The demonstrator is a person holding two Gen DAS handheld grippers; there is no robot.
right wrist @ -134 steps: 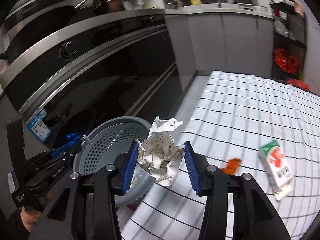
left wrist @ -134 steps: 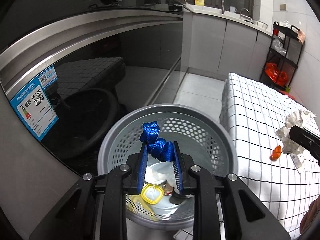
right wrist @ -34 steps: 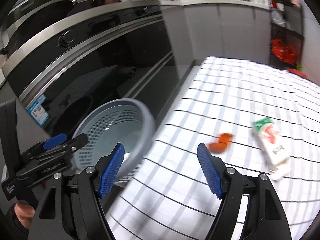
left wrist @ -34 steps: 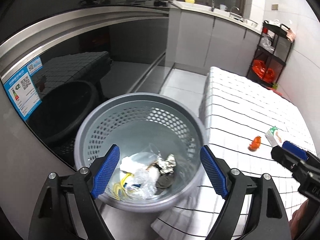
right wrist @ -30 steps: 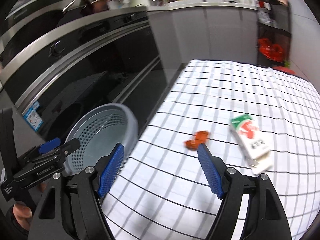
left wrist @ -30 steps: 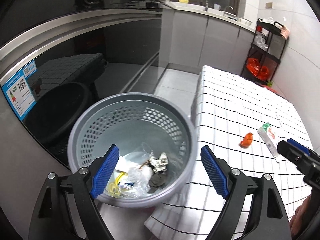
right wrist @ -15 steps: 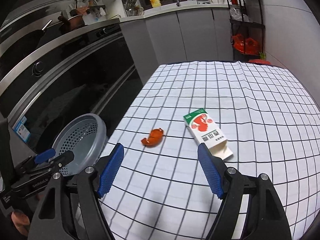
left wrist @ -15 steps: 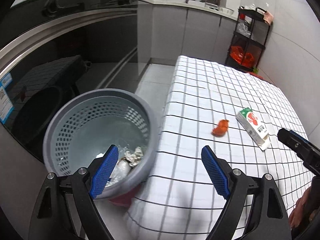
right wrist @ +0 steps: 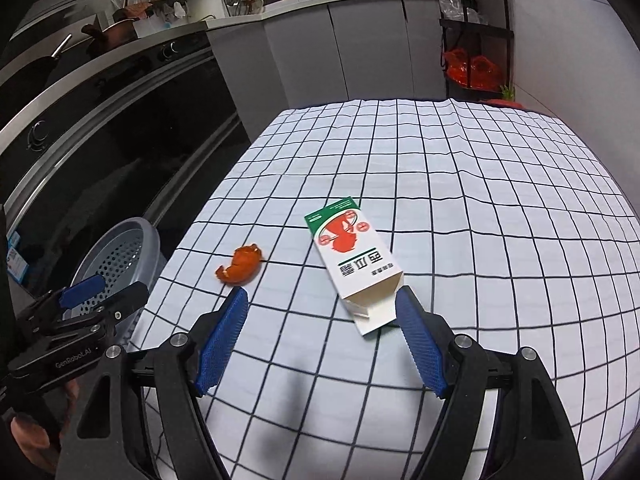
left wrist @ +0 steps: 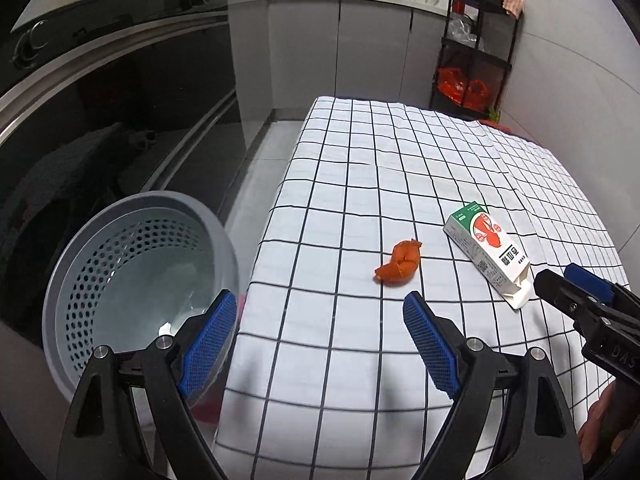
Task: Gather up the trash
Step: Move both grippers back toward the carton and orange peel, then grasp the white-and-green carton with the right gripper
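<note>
An orange peel scrap and a white carton with red and green print lie on the checked tablecloth. The grey perforated basket stands on the floor at the table's left edge, with trash inside. My left gripper is open and empty over the table's near left corner, short of the peel. My right gripper is open and empty, its right finger beside the carton's open near end.
Dark oven fronts and a steel counter run along the left. Grey cabinets stand at the back. A black shelf rack with red bags stands at the back right. A grey wall bounds the right side.
Both grippers let their trash go into the basket and opened. Both then swung right from the basket to the table, closing in on the peel and carton.
</note>
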